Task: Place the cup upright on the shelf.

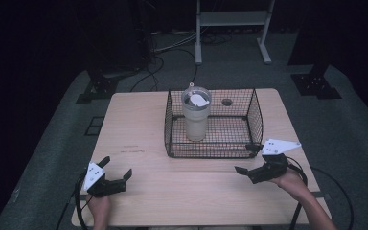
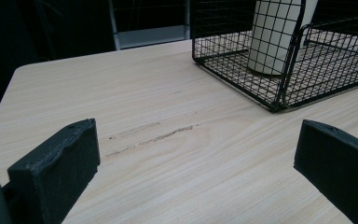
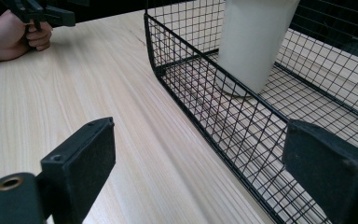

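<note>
Near edge, left: left gripper [image 1: 117,168] sits low over the bare wooden table [image 1: 139,139], held in the person's left hand [image 1: 98,207]; its jaws stand wide apart with nothing between them and point toward the far right.
Near edge, right: right gripper [image 1: 247,158] is held in the right hand [image 1: 292,181] just beside the basket's near right corner; its jaws gape, empty, and aim to the left across the basket's front wall.
Left gripper view: scuffed wood grain lies between the jaws, and the basket's corner stands farther off.
Right gripper view: one jaw sits against the basket's front mesh, though I cannot tell if it touches.
Middle of table: wire basket [image 1: 249,117], black, open-topped, long side running left to right.
Inside basket: tumbler [image 1: 196,120], cream-coloured, stands upright in the left half; long axis vertical, wider mouth up, narrower base on the mesh floor.
Tumbler top: clear lid [image 1: 196,98] facing the ceiling.
Far floor: cables [image 1: 172,45] and a white frame [image 1: 232,21] behind the table.
</note>
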{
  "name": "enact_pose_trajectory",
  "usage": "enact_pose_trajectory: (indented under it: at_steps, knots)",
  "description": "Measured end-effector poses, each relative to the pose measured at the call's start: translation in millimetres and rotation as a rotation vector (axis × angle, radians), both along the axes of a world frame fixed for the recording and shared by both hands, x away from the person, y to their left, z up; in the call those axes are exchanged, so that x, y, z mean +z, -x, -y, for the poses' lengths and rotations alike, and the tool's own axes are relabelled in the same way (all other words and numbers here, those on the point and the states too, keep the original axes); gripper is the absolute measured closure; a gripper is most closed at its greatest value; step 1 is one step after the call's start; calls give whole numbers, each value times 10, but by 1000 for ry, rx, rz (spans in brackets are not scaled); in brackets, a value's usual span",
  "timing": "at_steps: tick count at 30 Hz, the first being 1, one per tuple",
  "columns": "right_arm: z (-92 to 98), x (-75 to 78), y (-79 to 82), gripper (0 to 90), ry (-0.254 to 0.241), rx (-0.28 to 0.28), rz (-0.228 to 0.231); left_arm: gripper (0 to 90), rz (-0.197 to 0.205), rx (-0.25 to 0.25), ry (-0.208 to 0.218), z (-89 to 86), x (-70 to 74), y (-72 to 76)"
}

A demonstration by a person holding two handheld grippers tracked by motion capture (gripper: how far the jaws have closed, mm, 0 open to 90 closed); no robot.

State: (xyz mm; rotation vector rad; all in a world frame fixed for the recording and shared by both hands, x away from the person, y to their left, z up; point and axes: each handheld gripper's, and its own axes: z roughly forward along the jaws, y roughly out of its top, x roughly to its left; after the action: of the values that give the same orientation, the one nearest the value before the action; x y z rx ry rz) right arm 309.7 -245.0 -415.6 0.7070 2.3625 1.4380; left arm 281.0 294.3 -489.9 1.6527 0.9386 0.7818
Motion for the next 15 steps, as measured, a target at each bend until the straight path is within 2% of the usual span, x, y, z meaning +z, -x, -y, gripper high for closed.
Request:
enact_pose_trajectory:
  at_steps: [8, 15]
  knots:
    - [112, -87, 83, 91, -23, -23, 3, 0, 0, 0, 0, 0, 0, 0]
    - [206, -223, 161, 91, -25, -47, -17, 0, 0, -1, 0, 0, 0, -1]
